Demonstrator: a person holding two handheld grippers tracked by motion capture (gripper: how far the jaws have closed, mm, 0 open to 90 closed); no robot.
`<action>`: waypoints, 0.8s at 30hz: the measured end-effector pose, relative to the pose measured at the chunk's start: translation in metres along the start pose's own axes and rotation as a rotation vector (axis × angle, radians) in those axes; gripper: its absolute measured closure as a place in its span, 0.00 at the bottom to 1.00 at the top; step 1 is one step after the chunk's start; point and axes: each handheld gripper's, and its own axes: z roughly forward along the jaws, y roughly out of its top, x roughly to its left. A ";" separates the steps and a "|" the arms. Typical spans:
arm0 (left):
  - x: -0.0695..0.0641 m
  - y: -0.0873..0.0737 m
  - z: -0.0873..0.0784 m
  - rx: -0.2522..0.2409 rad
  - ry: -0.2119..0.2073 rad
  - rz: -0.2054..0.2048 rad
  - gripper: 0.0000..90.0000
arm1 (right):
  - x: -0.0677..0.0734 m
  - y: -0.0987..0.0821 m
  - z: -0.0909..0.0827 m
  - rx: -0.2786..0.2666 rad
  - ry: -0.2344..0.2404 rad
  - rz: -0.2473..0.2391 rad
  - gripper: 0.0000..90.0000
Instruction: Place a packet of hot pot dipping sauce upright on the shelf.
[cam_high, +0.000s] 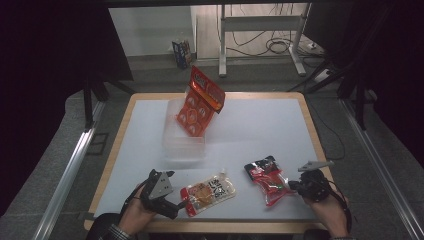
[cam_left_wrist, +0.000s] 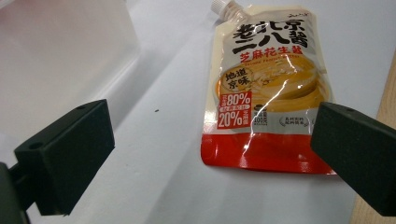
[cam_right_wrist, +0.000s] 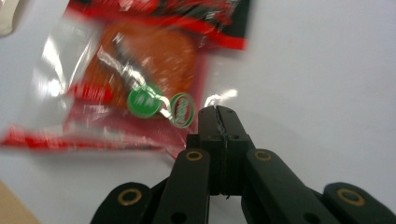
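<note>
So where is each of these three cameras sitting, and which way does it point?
High view: above the person's side of the table, looking forward and down; both hands, the left gripper and right gripper show.
Left gripper view: rides the left gripper, looking along its open jaws at the sauce pouch.
Right gripper view: rides the right gripper, jaws shut on the clear edge of the red snack pack.
Shared: the pouch and the pack also lie in the high view.

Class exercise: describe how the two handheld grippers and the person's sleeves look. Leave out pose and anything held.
Both are black. The left gripper has blocky rectangular jaws and a grey three-cornered plate. The right gripper has brass-ringed pivots, a grey plate and a black cable. A plaid cuff shows at the left wrist.
</note>
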 end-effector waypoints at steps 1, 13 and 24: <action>0.000 0.000 0.000 0.001 0.000 0.000 0.00 | 0.002 -0.001 0.001 0.009 0.004 -0.010 0.99; 0.000 0.000 0.002 0.008 -0.007 -0.001 0.00 | 0.029 0.002 0.008 0.003 0.124 -0.061 0.98; -0.001 0.004 0.003 0.005 -0.036 -0.040 0.00 | 0.042 0.009 0.013 0.012 0.129 -0.097 0.98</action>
